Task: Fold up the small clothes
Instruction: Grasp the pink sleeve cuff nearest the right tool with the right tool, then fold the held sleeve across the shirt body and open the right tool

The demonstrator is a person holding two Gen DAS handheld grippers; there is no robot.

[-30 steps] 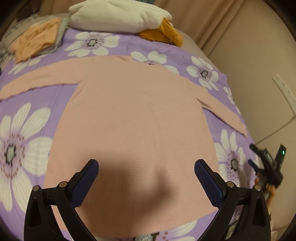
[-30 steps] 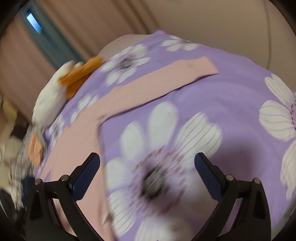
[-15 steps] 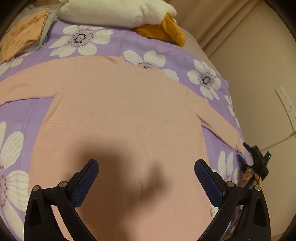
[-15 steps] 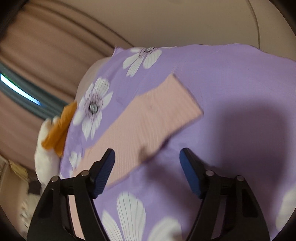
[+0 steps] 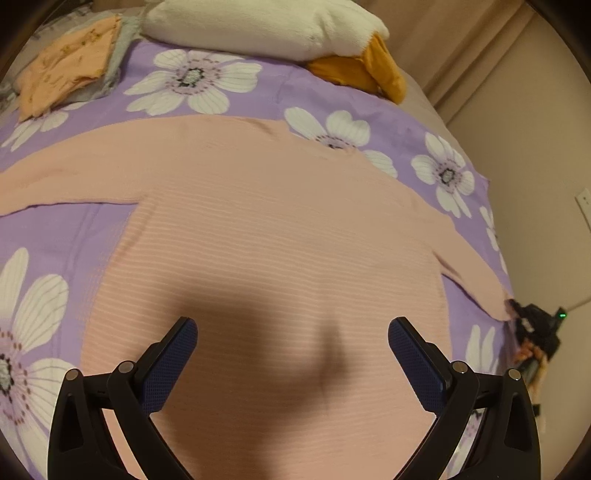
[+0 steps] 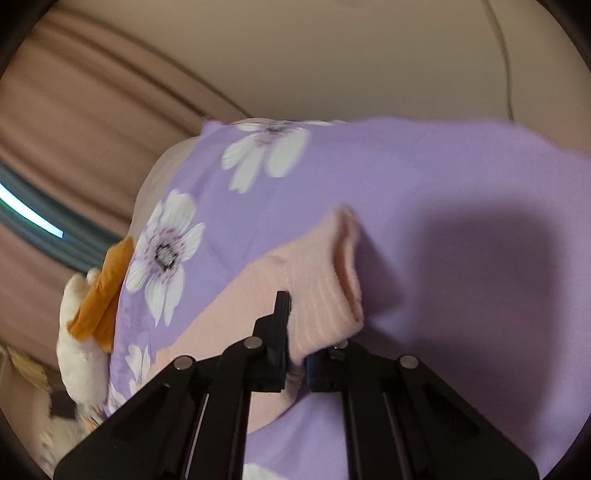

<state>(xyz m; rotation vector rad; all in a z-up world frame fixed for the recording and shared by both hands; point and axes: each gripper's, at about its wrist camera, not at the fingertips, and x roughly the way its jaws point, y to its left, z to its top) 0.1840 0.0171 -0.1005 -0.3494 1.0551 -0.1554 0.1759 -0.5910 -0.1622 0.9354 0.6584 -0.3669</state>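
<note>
Left wrist: left gripper (image 5: pixel 291 354) spread wide above sweater (image 5: pixel 258 236), lying flat on bedspread (image 5: pixel 44 229), sleeves out.
Right wrist: right gripper (image 6: pixel 295 354), apart half second ago, now pinching cuff (image 6: pixel 328 284), lifted off bedspread. Sleeve fold likely starting.

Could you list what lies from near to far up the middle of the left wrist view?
left gripper → pink sweater → floral purple bedspread → white plush pillow
</note>
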